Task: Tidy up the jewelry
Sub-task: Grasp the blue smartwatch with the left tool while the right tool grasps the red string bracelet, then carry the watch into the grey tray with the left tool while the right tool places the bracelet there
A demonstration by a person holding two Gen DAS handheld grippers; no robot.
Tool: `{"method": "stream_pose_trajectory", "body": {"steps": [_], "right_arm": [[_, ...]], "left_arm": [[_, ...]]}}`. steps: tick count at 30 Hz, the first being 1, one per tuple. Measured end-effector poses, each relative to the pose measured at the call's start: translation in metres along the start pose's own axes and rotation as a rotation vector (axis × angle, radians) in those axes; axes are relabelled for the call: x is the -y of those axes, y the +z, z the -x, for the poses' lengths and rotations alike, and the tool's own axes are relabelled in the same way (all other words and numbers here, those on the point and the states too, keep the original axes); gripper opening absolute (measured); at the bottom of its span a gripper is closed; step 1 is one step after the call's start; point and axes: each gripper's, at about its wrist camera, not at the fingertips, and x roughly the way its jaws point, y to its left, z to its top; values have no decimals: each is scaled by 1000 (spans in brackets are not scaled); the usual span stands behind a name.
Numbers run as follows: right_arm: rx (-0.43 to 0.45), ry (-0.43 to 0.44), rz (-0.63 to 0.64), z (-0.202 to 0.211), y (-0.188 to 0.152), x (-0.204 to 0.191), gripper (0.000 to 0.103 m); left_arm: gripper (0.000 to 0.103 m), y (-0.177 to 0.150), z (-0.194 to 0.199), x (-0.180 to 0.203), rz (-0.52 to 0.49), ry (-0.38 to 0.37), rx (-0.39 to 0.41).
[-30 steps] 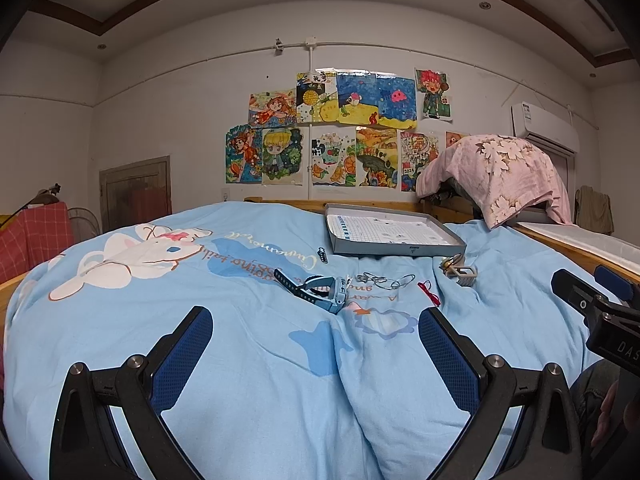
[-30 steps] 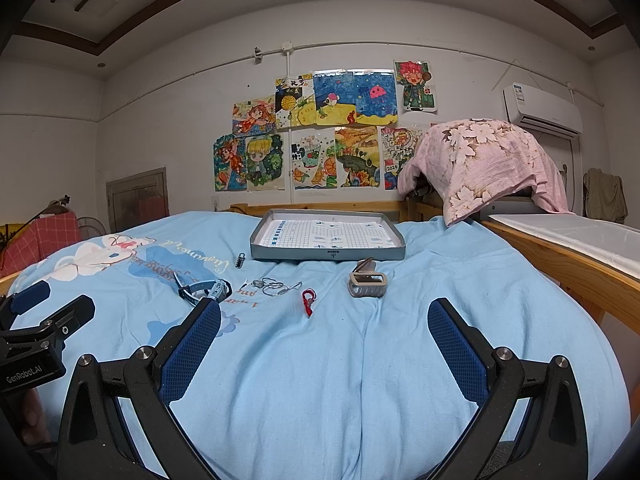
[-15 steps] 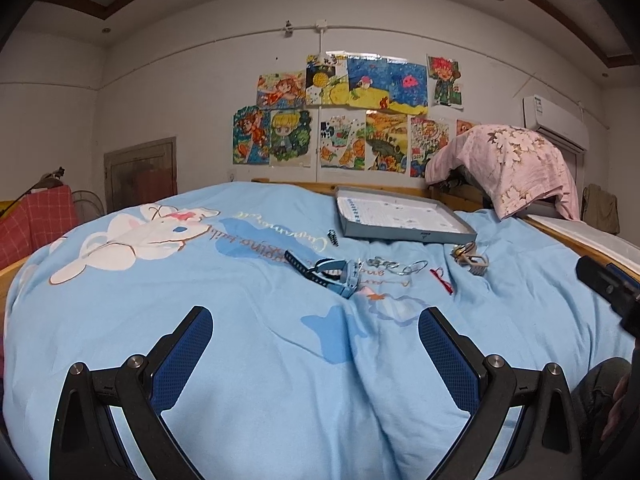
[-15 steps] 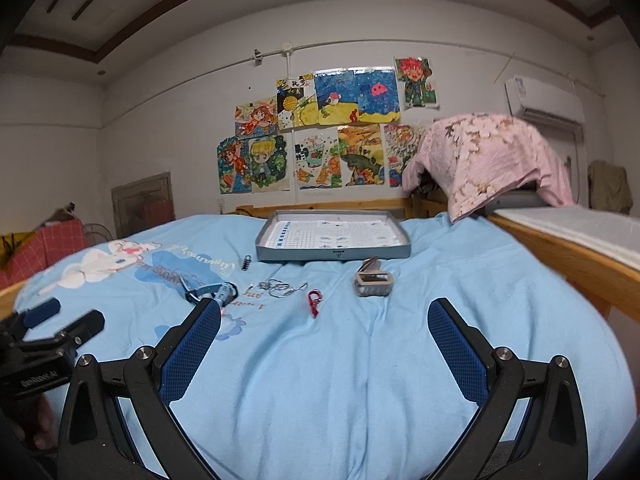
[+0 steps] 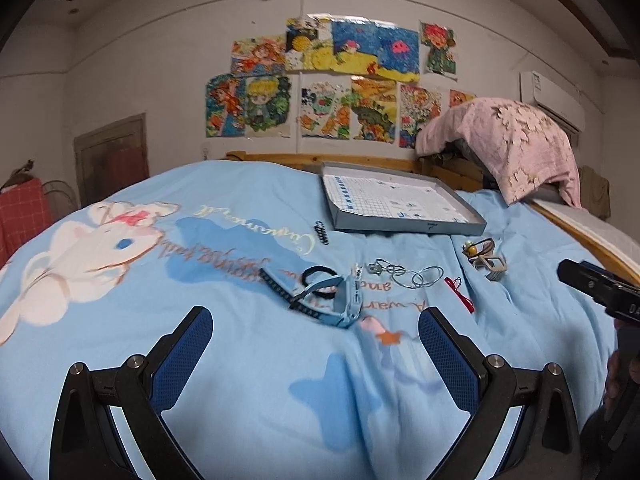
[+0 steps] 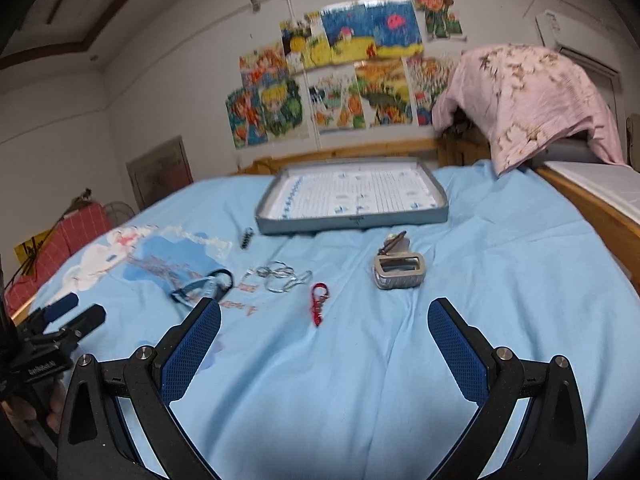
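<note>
Two handheld grippers hover over a bed (image 5: 248, 360) spread with a light blue cartoon-print cover, both with jaws spread wide and holding nothing. Ahead of the left gripper (image 5: 316, 344), just beyond the gap between its jaws, lies a light blue watch (image 5: 344, 300) with its dark strap trailing toward the left jaw's side, and a black hair tie (image 5: 320, 276) touches it from behind. Farther ahead and slightly toward the right jaw's side sits a tangle of silver rings (image 5: 412, 276), with a red clasp (image 5: 460, 294) just beside it, beyond the right jaw's tip. A small black coil (image 5: 322, 232) lies well ahead, near the front wall of a shallow grey tray (image 5: 400, 225) lined with gridded paper, which rests at the far end of the bed.

From the right gripper (image 6: 324, 328), the red clasp (image 6: 318, 304) lies straight ahead between the jaws, nearer the left one. A silver rectangular buckle (image 6: 400, 276) with a small brown piece touching its far side sits ahead toward the right jaw. The silver rings (image 6: 280, 276) and the blue watch (image 6: 204, 288) lie beyond the left jaw's tip, and the grey tray (image 6: 352, 220) stands farther on, roughly centred between the jaws. The left gripper (image 6: 60, 320) shows at the view's left edge. A pink floral cloth (image 6: 528, 100) is draped over something past the bed's corner.
</note>
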Motion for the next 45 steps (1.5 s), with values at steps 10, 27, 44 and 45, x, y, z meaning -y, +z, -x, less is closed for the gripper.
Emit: {"method": "stream_pose_trajectory", "body": {"steps": [10, 27, 44, 45], "right_arm": [[-95, 74, 143, -66, 6, -7, 84], [-306, 168, 132, -158, -15, -17, 31], [-337, 243, 53, -160, -19, -13, 7], [-325, 253, 45, -157, -17, -13, 7]], "left_arm": [[62, 7, -74, 17, -72, -108, -142], [25, -7, -135, 28, -143, -82, -275], [17, 2, -110, 33, -130, -139, -203], [17, 4, -108, 33, -126, -141, -200]]}}
